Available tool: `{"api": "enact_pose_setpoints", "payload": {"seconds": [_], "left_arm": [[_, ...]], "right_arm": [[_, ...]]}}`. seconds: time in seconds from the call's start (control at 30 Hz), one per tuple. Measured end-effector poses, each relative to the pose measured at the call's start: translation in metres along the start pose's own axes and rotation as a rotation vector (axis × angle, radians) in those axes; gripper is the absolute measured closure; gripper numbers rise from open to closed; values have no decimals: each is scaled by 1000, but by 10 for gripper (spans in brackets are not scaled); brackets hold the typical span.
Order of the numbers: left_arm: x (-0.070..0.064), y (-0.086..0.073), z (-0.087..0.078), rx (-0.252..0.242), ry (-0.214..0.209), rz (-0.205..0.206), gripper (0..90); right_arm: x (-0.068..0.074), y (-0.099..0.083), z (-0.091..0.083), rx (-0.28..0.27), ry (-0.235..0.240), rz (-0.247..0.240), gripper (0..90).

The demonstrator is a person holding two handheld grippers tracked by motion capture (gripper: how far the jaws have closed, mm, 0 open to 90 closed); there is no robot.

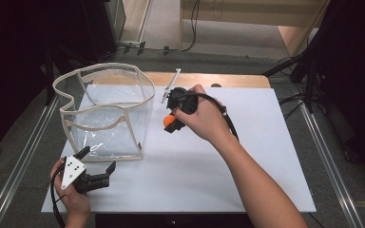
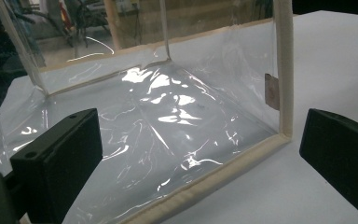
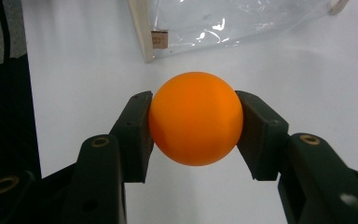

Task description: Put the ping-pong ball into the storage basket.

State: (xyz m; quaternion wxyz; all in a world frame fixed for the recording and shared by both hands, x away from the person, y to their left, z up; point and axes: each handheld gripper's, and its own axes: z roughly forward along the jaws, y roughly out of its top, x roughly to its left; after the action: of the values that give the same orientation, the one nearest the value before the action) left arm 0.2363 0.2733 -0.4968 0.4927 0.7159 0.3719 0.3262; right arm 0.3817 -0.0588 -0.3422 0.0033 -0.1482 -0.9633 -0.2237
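Ball: an orange ball (image 3: 194,118) sits pinched between the two jaws of your right hand-held gripper (image 3: 194,135), one pad pressed on each side. In the high view it shows just right of the clear bag's near right corner, above the white sheet.
Right hand-held gripper: your right hand (image 1: 204,115) holds it just right of the clear bag, jaws pointing toward that bag and closed on the ball.
Clear bag: a transparent plastic bag (image 1: 105,111) with cream edging stands open-topped on the left part of the white sheet (image 1: 247,156).
Left hand-held gripper: your left hand-held gripper (image 1: 97,168) rests just in front of the clear bag's near edge, jaws spread wide with nothing between them.
Desk: the desk (image 1: 237,80) carries the white sheet under the clear bag; its wooden edge shows behind the bag.
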Motion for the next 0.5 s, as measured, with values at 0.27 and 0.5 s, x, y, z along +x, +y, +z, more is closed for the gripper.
{"api": "enact_pose_setpoints", "payload": {"seconds": [0.27, 0.5], "left_arm": [[0, 0, 0, -1, -1, -3, 0], [0, 0, 0, -3, -3, -4, 0]], "right_arm": [[-2, 7, -5, -1, -3, -6, 478], [-4, 12, -8, -3, -1, -8, 478]]}}
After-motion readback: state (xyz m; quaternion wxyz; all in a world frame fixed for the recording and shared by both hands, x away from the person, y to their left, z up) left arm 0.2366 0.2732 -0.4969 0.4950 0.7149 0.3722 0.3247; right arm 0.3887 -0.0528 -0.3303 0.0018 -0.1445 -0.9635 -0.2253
